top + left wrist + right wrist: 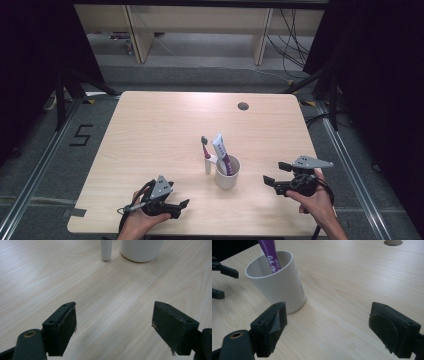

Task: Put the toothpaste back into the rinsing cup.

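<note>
Both tools rest low at the near edge of the pale wooden table (pixel 150 130), jaws spread and empty: left gripper (pixel 181 204), right gripper (pixel 273 174); between them stands the white plastic cup (pixel 227 175) holding a purple toothpaste tube (pixel 222 152), a white-handled toothbrush (pixel 205 155) upright just beside it; approach seems just starting; next, the right gripper likely needs to close in on the cup.

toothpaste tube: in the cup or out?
In. The purple toothpaste tube stands tilted inside the white cup, its top end sticking above the rim.

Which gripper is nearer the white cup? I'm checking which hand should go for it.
Right, narrowly. The right gripper sits open just right of the white cup; the left gripper lies open, lower left of it, slightly farther off.
</note>
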A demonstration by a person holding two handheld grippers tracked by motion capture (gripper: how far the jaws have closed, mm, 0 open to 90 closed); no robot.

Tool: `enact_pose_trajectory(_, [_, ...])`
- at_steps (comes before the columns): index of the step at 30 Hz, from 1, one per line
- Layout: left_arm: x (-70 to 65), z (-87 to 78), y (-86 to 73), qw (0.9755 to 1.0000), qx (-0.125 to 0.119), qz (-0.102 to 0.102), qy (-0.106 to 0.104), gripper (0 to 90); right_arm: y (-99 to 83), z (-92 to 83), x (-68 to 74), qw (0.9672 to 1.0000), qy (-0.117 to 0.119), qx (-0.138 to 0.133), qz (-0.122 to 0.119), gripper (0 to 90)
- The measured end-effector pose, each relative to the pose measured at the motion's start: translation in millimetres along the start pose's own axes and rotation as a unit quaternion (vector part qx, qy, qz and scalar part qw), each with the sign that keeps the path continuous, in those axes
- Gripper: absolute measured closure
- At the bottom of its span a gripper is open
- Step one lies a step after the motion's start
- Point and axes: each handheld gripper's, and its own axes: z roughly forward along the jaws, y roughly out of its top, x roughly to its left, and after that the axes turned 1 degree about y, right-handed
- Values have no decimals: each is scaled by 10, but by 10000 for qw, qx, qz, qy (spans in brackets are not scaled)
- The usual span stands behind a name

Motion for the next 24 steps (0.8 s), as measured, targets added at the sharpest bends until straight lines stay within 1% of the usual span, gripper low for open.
enact_pose_trajectory(1, [0, 0, 1, 10000, -1, 6, 2, 188, -12, -5, 31, 9997, 50, 52, 229, 157])
enact_pose_trajectory(2, [1, 0, 2, 10000, -2, 6, 4, 185, -20, 1, 1, 10000, 2, -30, 16, 157])
enact_pose_trajectory(3, [2, 2, 3, 10000, -3, 1, 7, 185, -32, 8, 7, 10000, -21, -60, 56, 157])
enact_pose_trajectory(4, [7, -3, 7, 10000, 57, 22, 18, 185, -36, 4, 7, 10000, 9, -1, 95, 157])
enact_pose_trajectory(5, [10, -2, 9, 10000, 70, 28, 20, 184, -40, -15, -7, 10000, -2, 8, -4, 157])
enact_pose_trajectory(6, [2, 14, 5, 10000, -28, -58, 9, 182, -46, -24, 18, 9998, 29, 78, 207, 157])
enact_pose_trajectory(7, [6, 8, 6, 10000, 19, -33, 35, 182, -47, -30, -11, 10000, -23, 30, 25, 156])
enact_pose_trajectory(8, [14, -2, 4, 10000, 75, 27, 43, 182, -52, -32, -16, 10000, -40, -19, 15, 156])
enact_pose_trajectory(9, [13, -1, -1, 10000, 36, 25, 16, 182, -64, -26, 1, 9998, 26, -36, 191, 157])
enact_pose_trajectory(10, [13, -1, -4, 10000, 28, 26, 17, 182, -63, -45, -16, 9999, -11, 49, 100, 156])
enact_pose_trajectory(11, [11, -5, -6, 10000, 20, 16, 27, 182, -68, -44, -27, 10000, -50, 11, 36, 157])
enact_pose_trajectory(12, [5, -4, -9, 10000, -26, -45, 23, 181, -77, -48, -16, 9999, -25, 16, 141, 157])
enact_pose_trajectory(13, [10, -9, -9, 10000, -35, -39, 20, 181, -82, -51, -3, 9996, 6, 68, 259, 157])
enact_pose_trajectory(14, [12, -13, -11, 10000, -32, -44, 31, 182, -86, -55, -21, 9999, -22, 26, 144, 157])
enact_pose_trajectory(15, [9, -11, -11, 9999, -61, -103, 25, 181, -92, -70, -11, 9998, -41, 65, 205, 156])
enact_pose_trajectory(16, [8, -13, -16, 9999, -79, -139, 48, 181, -95, -70, -28, 9999, -67, 48, 126, 157])
enact_pose_trajectory(17, [21, -24, -16, 10000, -25, -74, 45, 181, -104, -69, -37, 9999, -126, -34, 52, 157])
enact_pose_trajectory(18, [27, -36, -14, 10000, 15, -17, 69, 181, -113, -85, -28, 9999, -55, -11, 129, 157])
enact_pose_trajectory(19, [29, -39, -13, 10000, 3, -3, 79, 180, -126, -94, -19, 9998, -57, 28, 186, 156])
enact_pose_trajectory(20, [17, -35, -12, 9999, -44, -62, 89, 181, -139, -99, -22, 9999, -43, 22, 162, 156])
enact_pose_trajectory(21, [17, -34, -12, 9999, -39, -54, 85, 181, -149, -108, -6, 9996, -32, 68, 263, 156])
enact_pose_trajectory(22, [31, -32, -14, 10000, 19, 23, 87, 181, -155, -112, -20, 9999, -56, 18, 129, 157])
enact_pose_trajectory(23, [17, -32, -21, 10000, -9, -5, 50, 181, -167, -122, -16, 9999, -78, 53, 122, 157])
enact_pose_trajectory(24, [12, -32, -29, 10000, -4, -6, 65, 181, -183, -122, 13, 9995, -67, 94, 299, 157])
